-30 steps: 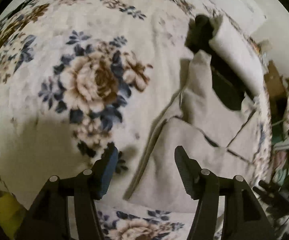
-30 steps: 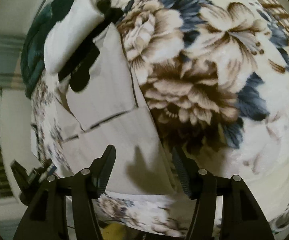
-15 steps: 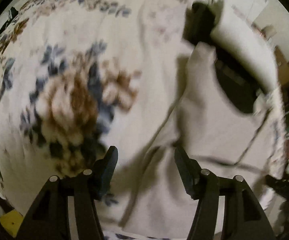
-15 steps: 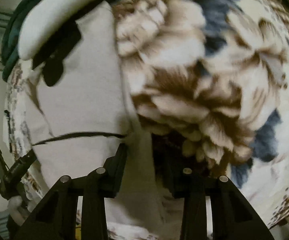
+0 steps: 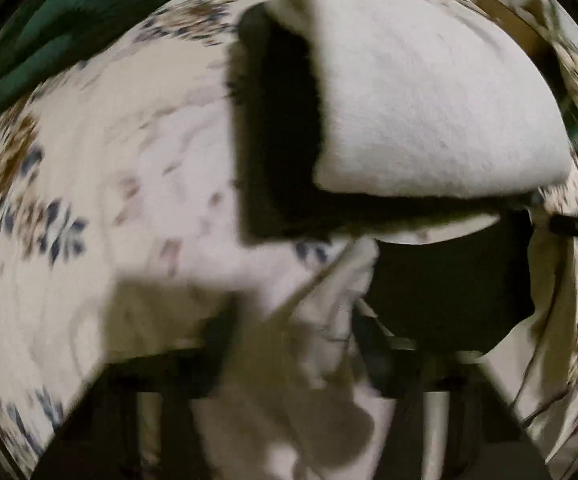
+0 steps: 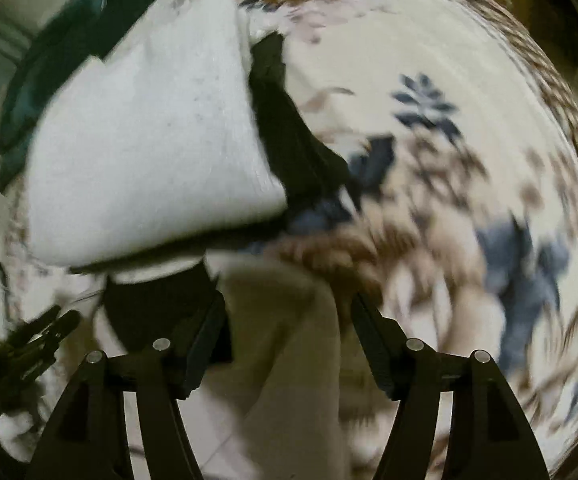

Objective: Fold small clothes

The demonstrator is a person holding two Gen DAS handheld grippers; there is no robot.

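While we carry the beige garment (image 6: 289, 360) over the floral blanket (image 6: 469, 128), left gripper (image 5: 289, 364) is closing, cloth bunched between its jaws; right gripper (image 6: 289, 344) is opening, cloth between but unpinched. Mid-fold. Next: lay the edge flat near the white folded piece (image 6: 149, 152).

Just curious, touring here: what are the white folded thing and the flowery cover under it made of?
White folded piece: looks like thick, matte knit or terry cloth, with fine ribbing and a fuzzy surface. Flowery cover: seems a soft plush blanket, printed with brown and blue flowers; blur leaves the pile uncertain.
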